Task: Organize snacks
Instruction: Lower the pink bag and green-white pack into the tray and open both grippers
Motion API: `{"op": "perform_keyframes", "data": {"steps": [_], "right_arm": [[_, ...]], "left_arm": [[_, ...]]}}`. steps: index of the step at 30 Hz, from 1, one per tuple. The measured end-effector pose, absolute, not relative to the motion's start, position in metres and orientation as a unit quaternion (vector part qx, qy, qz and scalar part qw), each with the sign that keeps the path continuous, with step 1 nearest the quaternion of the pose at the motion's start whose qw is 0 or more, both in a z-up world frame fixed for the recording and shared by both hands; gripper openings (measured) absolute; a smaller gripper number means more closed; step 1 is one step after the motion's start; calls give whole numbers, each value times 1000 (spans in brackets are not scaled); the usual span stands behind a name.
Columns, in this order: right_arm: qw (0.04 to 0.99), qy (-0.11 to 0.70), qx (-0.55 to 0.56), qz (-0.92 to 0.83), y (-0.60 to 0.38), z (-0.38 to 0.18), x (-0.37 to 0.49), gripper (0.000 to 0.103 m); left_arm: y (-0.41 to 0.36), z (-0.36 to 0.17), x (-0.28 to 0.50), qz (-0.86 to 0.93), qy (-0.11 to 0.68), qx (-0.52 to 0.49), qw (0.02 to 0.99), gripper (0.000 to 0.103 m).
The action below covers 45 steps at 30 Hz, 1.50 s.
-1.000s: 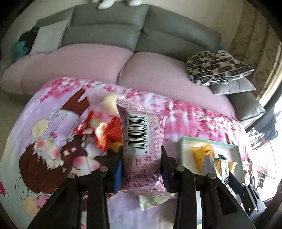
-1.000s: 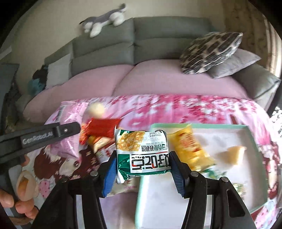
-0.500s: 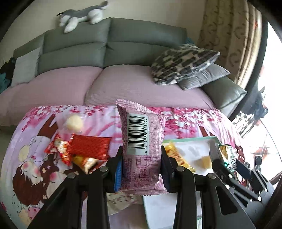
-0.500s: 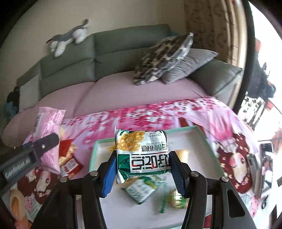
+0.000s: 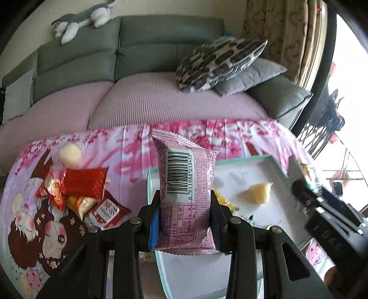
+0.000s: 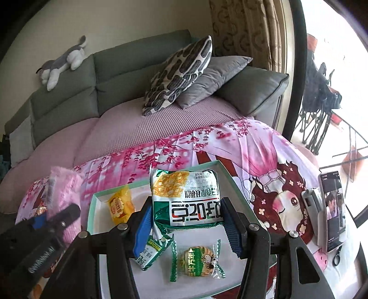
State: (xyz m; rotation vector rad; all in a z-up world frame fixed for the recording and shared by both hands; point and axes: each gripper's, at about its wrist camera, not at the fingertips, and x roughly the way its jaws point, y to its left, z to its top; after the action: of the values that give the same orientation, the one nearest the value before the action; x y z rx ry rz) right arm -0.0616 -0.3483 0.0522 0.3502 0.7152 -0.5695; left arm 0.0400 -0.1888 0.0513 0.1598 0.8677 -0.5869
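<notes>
- My left tongs (image 5: 185,220) are clamped on a pink snack packet (image 5: 186,195), barcode side facing the camera, packet standing upright between the pads.
- Pink packet hangs over the near-left edge of the mint-rimmed tray (image 5: 274,162).
- My right tongs (image 6: 186,226) are gripping a green-and-white biscuit packet (image 6: 185,197), print upside down, held above the middle of the tray (image 6: 92,207).
- On the tray under the right tongs: a small green biscuit sachet (image 6: 153,253), a clear-wrapped round cookie (image 6: 196,261) just beside it, and a yellow packet (image 6: 119,205) toward the far-left corner.
- Left view also shows a pale yellow piece (image 5: 255,192) lying on the tray's white floor.
- Left of the tray, on the pink cartoon cloth (image 5: 32,230) covering the desk, sits a loose pile: a red packet (image 5: 85,184) on top, smaller red-and-white wrappers (image 5: 105,210) touching it, a round cream bun (image 5: 70,155) just behind.
- A phone on a stand (image 6: 333,209) stands to the right of the tray, well apart from it.
- Behind the desk: a grey sofa (image 5: 138,46) with a patterned cushion (image 5: 218,62) and a plush toy (image 5: 80,19) on the backrest.
</notes>
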Motion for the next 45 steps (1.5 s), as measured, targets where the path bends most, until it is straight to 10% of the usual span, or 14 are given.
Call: {"op": "perform_keyframes", "data": {"steps": [33, 45], "right_arm": [[848, 434, 168, -253, -352, 2, -36, 61], [847, 443, 162, -244, -351, -2, -31, 62]], "left_arm": [[-200, -21, 52, -228, 517, 123, 816, 39], [-202, -13, 46, -236, 511, 131, 816, 63]]}}
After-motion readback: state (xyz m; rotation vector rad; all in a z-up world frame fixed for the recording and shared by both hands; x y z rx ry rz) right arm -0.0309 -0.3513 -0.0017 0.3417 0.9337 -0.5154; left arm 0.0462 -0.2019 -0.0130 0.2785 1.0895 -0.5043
